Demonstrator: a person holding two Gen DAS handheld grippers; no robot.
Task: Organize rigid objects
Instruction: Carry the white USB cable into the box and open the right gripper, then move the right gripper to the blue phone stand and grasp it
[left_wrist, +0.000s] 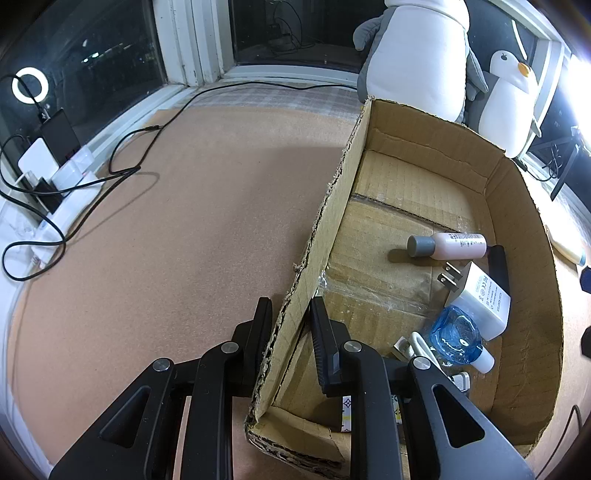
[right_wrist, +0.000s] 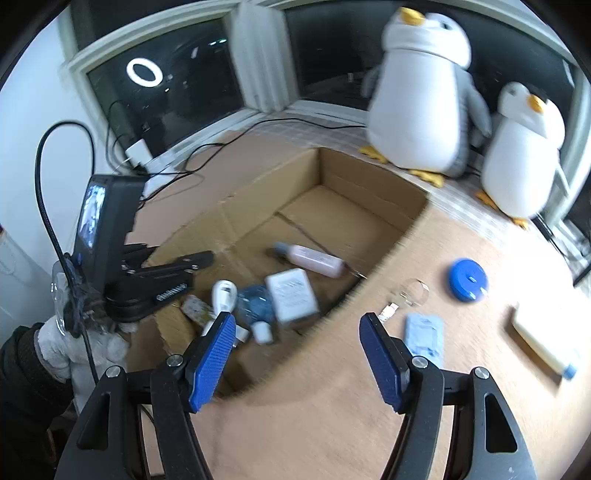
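While your left claw (left_wrist: 286, 314) is pinching the box (left_wrist: 332, 206) wall, you're steadying it.
Your right claw (right_wrist: 297, 345) is hanging wide open, holding nothing.

Corrugated cardboard box (left_wrist: 424, 206) matt, torn-edged; tabletop (left_wrist: 207, 221) cork-like (grainy); blue bottle (left_wrist: 456, 336) glossy clear plastic

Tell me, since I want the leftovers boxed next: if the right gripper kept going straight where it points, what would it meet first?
Probably the cardboard box's near wall, just ahead between the open right gripper fingers; depth is unclear through blur.
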